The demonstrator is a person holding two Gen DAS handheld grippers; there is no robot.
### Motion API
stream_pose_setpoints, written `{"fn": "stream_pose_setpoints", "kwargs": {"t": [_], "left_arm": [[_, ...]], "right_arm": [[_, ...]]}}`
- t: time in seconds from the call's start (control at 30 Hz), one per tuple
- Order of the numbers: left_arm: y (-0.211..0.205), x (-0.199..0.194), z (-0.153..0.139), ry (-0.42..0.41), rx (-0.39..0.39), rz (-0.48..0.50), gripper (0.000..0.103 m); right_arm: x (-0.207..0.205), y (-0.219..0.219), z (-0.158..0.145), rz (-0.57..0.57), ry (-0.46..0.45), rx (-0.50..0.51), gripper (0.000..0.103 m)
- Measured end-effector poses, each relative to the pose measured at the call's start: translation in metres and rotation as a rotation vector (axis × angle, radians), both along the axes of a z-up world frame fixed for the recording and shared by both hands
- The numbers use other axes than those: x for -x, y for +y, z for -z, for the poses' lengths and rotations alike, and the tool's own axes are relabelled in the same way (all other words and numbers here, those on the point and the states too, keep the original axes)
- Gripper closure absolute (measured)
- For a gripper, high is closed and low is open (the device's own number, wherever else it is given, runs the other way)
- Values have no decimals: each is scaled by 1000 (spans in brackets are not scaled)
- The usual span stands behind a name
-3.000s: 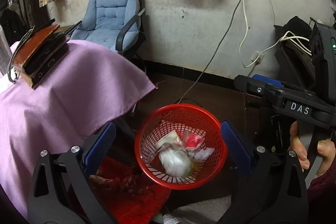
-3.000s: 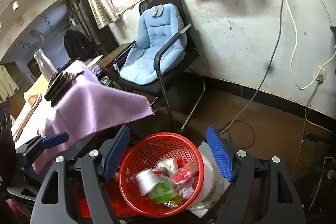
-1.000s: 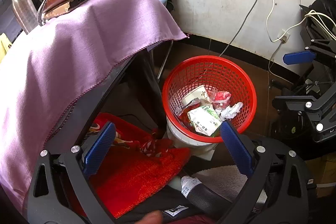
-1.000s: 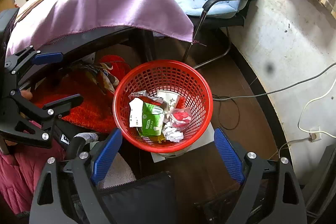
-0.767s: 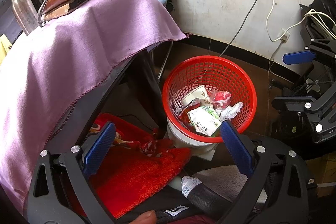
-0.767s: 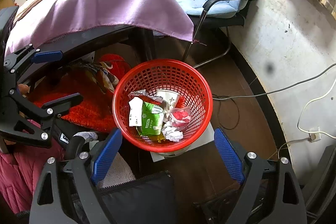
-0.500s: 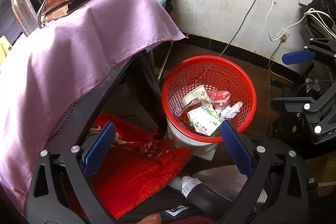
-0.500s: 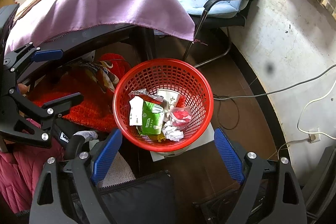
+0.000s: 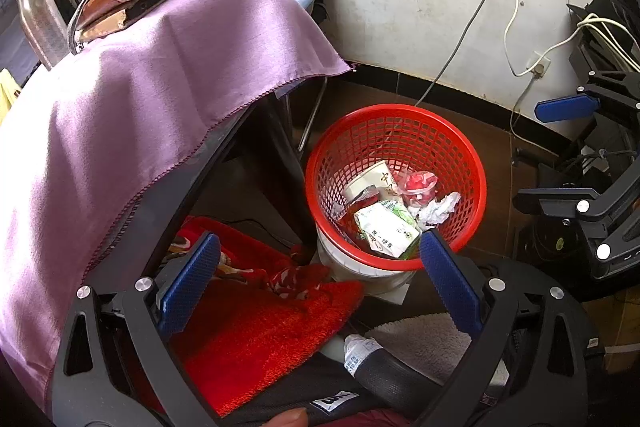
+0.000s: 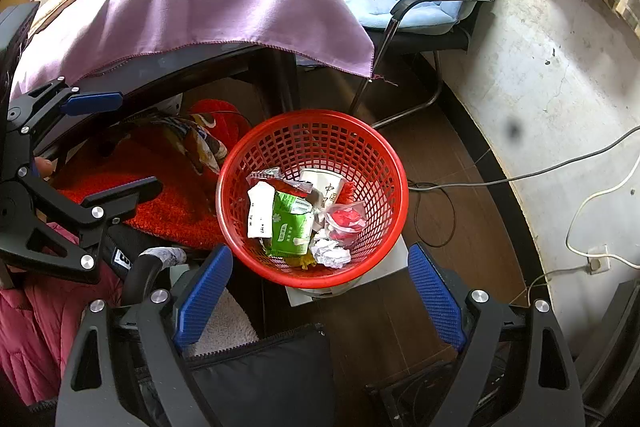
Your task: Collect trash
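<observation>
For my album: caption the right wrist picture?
Open right gripper above a red basket of trash beside a purple-draped table.

Daylit, sharp – fisheye-bent edges (black corners) – dim underneath.

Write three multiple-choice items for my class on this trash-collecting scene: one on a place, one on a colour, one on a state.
1. Where does the crumpled white paper ball lie?
A. on the purple cloth
B. in the basket
C. on the blue chair

2. What colour is the basket?
A. red
B. green
C. yellow

3. How do the jaws of the right gripper stand?
A. shut on a cup
B. shut on nothing
C. wide apart, holding nothing

Answers:
1 B, the ball sits among the wrappers inside the mesh wall.
2 A, rim and mesh are bright red in both views.
3 C, the blue pads stand far apart on either side of the basket, with nothing gripped between them.
</observation>
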State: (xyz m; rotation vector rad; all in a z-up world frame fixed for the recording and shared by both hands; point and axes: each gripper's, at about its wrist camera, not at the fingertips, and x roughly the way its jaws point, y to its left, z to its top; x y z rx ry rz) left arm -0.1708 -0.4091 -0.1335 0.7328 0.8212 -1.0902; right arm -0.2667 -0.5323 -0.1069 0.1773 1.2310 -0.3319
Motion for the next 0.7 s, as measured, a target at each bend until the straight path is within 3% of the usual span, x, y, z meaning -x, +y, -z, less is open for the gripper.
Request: {"fn": "stream_pose_setpoints", "kwargs": {"t": [0.7], "left_arm": [[3,6,-3,0,17,19,7]], "right_arm": [[-1,1,0,-2,-3,3,15]]}}
